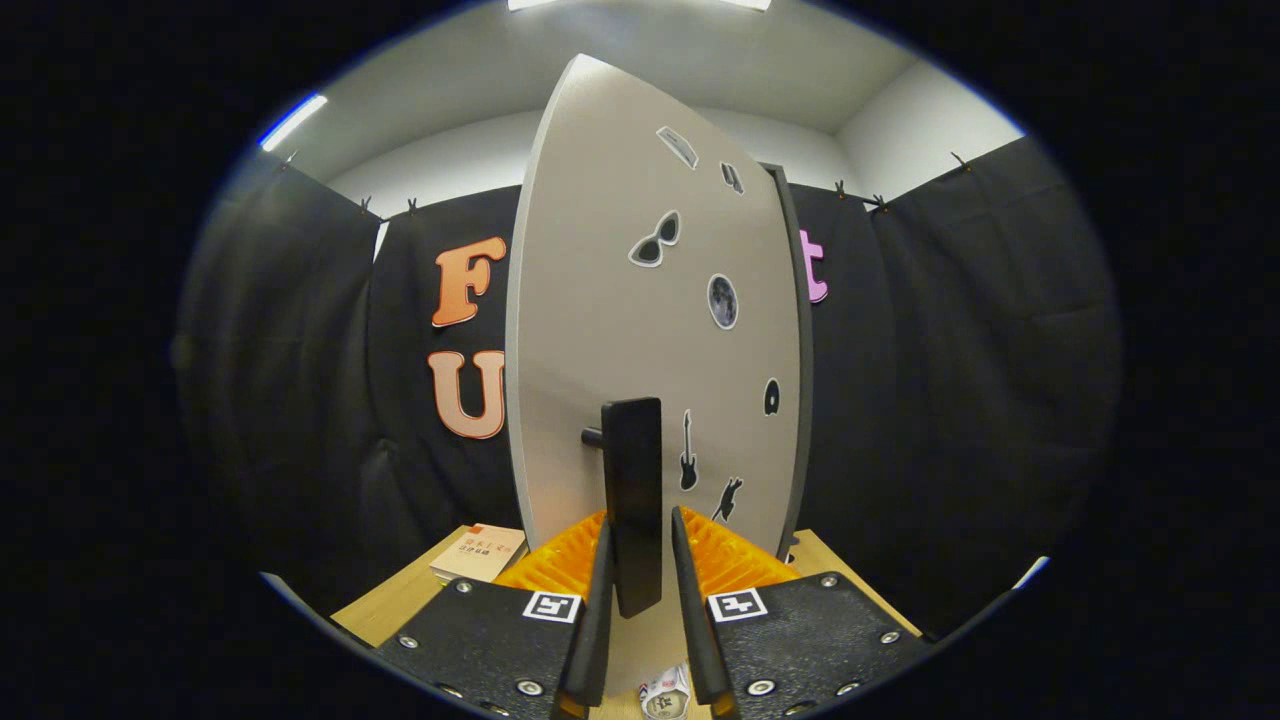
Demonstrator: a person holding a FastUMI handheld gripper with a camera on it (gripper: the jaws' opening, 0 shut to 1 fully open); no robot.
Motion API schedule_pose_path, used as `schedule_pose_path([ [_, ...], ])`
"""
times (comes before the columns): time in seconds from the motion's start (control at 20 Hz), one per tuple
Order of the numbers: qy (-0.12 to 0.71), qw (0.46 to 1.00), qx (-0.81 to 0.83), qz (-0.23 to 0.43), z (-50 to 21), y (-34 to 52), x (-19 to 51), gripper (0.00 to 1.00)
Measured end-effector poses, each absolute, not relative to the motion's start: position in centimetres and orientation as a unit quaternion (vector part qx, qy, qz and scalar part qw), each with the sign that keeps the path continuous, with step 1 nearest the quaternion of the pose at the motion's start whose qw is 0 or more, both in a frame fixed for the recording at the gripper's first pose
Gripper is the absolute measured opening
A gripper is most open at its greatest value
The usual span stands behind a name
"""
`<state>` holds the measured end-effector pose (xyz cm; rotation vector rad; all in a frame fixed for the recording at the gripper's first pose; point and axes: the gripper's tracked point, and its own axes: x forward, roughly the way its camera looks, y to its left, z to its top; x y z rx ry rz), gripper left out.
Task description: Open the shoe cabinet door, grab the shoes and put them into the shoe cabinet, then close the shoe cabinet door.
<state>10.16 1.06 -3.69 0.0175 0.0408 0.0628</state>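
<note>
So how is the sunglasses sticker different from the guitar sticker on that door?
The sunglasses sticker sits high on the door, well above the handle; the guitar sticker sits low, right beside the handle. The sunglasses are wide and tilted; the guitar is thin and stands upright. The sunglasses have a pale outline; the guitar looks all dark. Both are stuck on the same grey door, whose handle sits between the fingers of the gripper.

Bright ceiling strip lights [292,122] overhead (slightly glaring); sharp centre, strong fisheye bending near edges.

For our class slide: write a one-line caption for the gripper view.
Tool fingers flank the black handle of the sticker-covered cabinet door.
</note>
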Motion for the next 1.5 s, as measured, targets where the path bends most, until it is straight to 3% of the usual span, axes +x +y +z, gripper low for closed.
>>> schedule_pose_path([
  [1.5, 0.024, 0.996, 0.021, -0.086, -5.0, -18.9, 5.4, 0.34],
])
